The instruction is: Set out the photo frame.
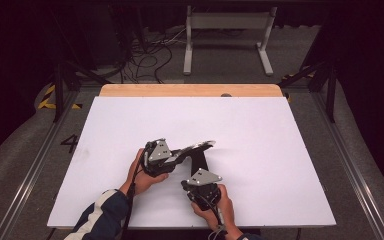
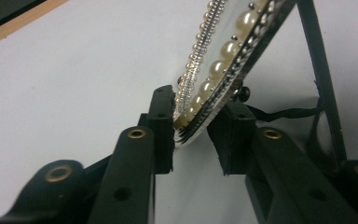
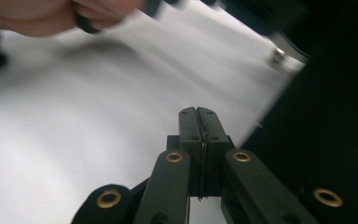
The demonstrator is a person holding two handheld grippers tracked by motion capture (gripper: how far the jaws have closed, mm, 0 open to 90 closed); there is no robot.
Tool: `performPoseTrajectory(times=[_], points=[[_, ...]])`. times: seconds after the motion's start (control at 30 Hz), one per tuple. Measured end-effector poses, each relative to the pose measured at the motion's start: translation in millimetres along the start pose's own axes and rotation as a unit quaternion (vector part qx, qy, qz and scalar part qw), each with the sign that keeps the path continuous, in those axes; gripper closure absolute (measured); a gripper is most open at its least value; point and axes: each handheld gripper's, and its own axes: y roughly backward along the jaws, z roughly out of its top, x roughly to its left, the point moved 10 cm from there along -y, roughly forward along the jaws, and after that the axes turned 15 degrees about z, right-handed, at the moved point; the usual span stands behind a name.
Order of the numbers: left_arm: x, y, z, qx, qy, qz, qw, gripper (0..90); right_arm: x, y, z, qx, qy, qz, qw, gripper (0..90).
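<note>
object: pearl-and-bead-trimmed band (image 2: pixel 223 60) | pose: tilted, raised off white table | location: near table centre

- The pearl-studded silver band (image 1: pixel 196 147) sits between the jaws of the left gripper (image 1: pixel 176 156), above the white table board (image 1: pixel 260 130).
- The right gripper (image 1: pixel 195 187) lies nearer the person, just right of the left gripper.

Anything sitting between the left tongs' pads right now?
Yes: the pearl-trimmed band sits edge-on between the left tongs, as the left gripper view shows.
</note>
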Motion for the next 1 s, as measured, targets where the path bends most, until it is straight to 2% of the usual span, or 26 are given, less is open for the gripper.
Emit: performPoseTrajectory(times=[0.03, 0.07, 0.23, 0.27, 0.37, 0.57, 0.63, 0.77, 0.8, 0.87, 1.0], points=[[-0.3, 0.6, 0.0, 0.001, -0.003, 0.002, 1.0000, 73.6, -2.5, 0.9, -1.5, 0.001, -0.003, -0.003, 1.0000, 90.0], [-0.6, 0.7, 0.1, 0.001, -0.006, 0.004, 1.0000, 74.1, -3.6, 2.2, -2.3, -0.002, -0.010, 0.007, 0.9999, 90.0], [-3.7, 3.2, 0.7, 0.007, -0.018, 0.011, 0.9998, 76.2, -6.3, 6.9, -4.3, 0.003, -0.006, -0.001, 1.0000, 90.0], [-7.7, 6.5, 0.8, 0.010, -0.029, 0.007, 0.9995, 76.4, -8.2, 9.5, -5.6, 0.004, -0.009, -0.001, 1.0000, 90.0], [-11.0, 8.7, 0.5, 0.015, -0.034, 0.009, 0.9993, 76.4, -12.4, 14.5, -8.4, 0.005, -0.015, 0.001, 0.9999, 90.0], [-14.6, 10.3, 0.8, 0.015, -0.014, 0.003, 0.9998, 74.8, -23.3, 26.3, -10.4, 0.002, -0.023, -0.006, 0.9997, 90.0], [-17.2, 10.1, 1.1, 0.013, 0.002, -0.002, 0.9999, 74.0, -28.6, 30.1, -11.9, 0.002, -0.025, -0.012, 0.9996, 90.0], [-17.6, 8.5, 2.6, 0.007, 0.006, -0.005, 0.9999, 72.8, -32.9, 33.8, -12.7, -0.002, -0.031, -0.011, 0.9995, 90.0], [-18.7, 7.5, 3.1, 0.004, 0.014, -0.010, 0.9998, 71.4, -35.0, 35.3, -13.5, 0.000, -0.029, -0.012, 0.9995, 90.0], [-19.1, 5.1, 1.9, 0.008, 0.024, -0.013, 0.9996, 68.4, -36.9, 36.4, -13.8, 0.003, -0.026, -0.017, 0.9995, 90.0], [-20.0, -0.8, -2.0, 0.020, 0.026, -0.010, 0.9994, 63.9, -39.3, 37.3, -14.2, 0.006, -0.023, -0.020, 0.9995, 90.0]])
